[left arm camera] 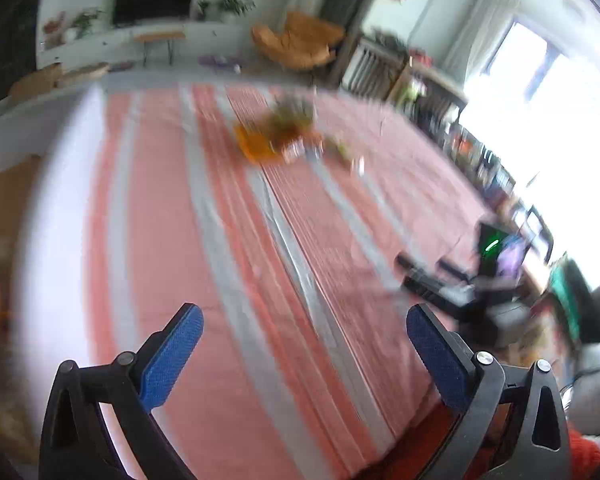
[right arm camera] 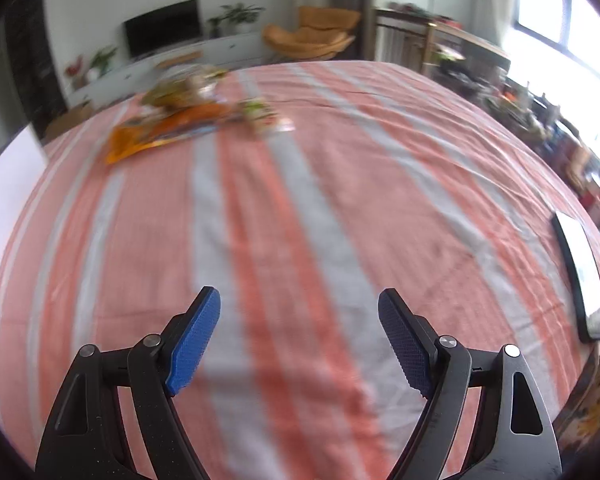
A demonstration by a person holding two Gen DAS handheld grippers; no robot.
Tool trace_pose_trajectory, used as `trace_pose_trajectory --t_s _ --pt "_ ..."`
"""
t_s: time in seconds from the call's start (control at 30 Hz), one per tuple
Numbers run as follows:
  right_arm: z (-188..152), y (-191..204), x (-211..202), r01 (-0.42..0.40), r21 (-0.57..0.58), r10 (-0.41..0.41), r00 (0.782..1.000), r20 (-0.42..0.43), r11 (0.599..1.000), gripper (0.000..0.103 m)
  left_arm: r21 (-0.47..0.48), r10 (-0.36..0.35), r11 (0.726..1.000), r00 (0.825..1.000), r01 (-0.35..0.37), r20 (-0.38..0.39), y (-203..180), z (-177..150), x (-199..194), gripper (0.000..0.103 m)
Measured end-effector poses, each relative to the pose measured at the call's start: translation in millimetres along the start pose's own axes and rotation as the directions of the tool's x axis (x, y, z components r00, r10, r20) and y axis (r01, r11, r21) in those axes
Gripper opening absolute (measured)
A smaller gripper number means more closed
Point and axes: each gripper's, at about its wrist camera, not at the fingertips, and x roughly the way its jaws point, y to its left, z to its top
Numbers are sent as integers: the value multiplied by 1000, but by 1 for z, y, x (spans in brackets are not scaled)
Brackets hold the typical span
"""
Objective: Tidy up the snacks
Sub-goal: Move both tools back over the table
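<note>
A blurred pile of snack packets point(left arm camera: 284, 136) lies far ahead on the red-and-grey striped tablecloth point(left arm camera: 204, 264). In the right wrist view the pile point(right arm camera: 188, 112) sits at the far left, with an orange packet point(right arm camera: 156, 136) in front and a small green-and-white packet point(right arm camera: 266, 118) to its right. My left gripper point(left arm camera: 304, 318) is open and empty over the cloth. My right gripper point(right arm camera: 299, 304) is open and empty, well short of the pile; it also shows at the right of the left wrist view point(left arm camera: 432, 276).
A phone point(right arm camera: 582, 276) lies near the table's right edge. A white box or board point(right arm camera: 8, 184) stands at the left edge. Beyond the table are an orange armchair point(right arm camera: 312, 36), a TV point(right arm camera: 164, 28) and cluttered shelves point(right arm camera: 520, 96) under the window.
</note>
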Motion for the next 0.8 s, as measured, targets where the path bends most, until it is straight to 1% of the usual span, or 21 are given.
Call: trace_pose_trajectory --t_s 0.03,0.07,0.1,0.13,0.2,0.3,0.4,0.47,0.57,0.6,0.73,0.77,0.8 --pt "2 -3 6 10 14 -10 1000 -1 1000 84 11 17 1000 999 -16 -32 -4 0 25 101" --pt "-2 -8 3 18 32 -17 1000 -4 999 84 15 32 999 998 -31 -51 -6 1 40 101" --pt "-3 -13 7 13 64 -11 1000 -19 998 84 16 52 999 997 -51 -62 -7 3 57 101" --pt "-3 -15 4 7 69 -6 1000 -8 998 84 20 80 997 995 -79 -65 -7 4 73 101" --pt "-3 -12 2 4 70 -4 1000 2 998 84 32 126 992 991 -124 -55 -11 0 89 101" --pt "-8 -6 3 27 47 -26 1000 -15 999 85 58 169 984 985 -166 -37 -10 1 107 101" --pt "-12 -7 2 34 39 -34 999 -15 999 86 86 203 976 978 -199 -41 -9 -1 120 101" --pt "-15 -8 -1 33 37 -32 999 -15 999 86 111 217 971 976 -213 -21 2 -7 123 101" --pt "-16 -9 -2 32 35 -32 999 -15 999 87 166 247 955 969 -246 12 2 -13 127 103" --pt "-16 -9 -2 33 35 -33 999 -15 999 87 162 242 957 970 -241 15 2 -14 126 103" --pt "-15 -8 -1 34 33 -34 999 -16 999 87 169 244 956 970 -241 6 3 -11 126 103" --pt "-15 -8 -1 34 33 -34 999 -16 999 87 172 244 956 970 -239 -6 2 -10 126 103" --pt "-15 -8 -1 34 34 -34 999 -16 999 87 173 247 956 968 -238 -36 2 -8 126 103"
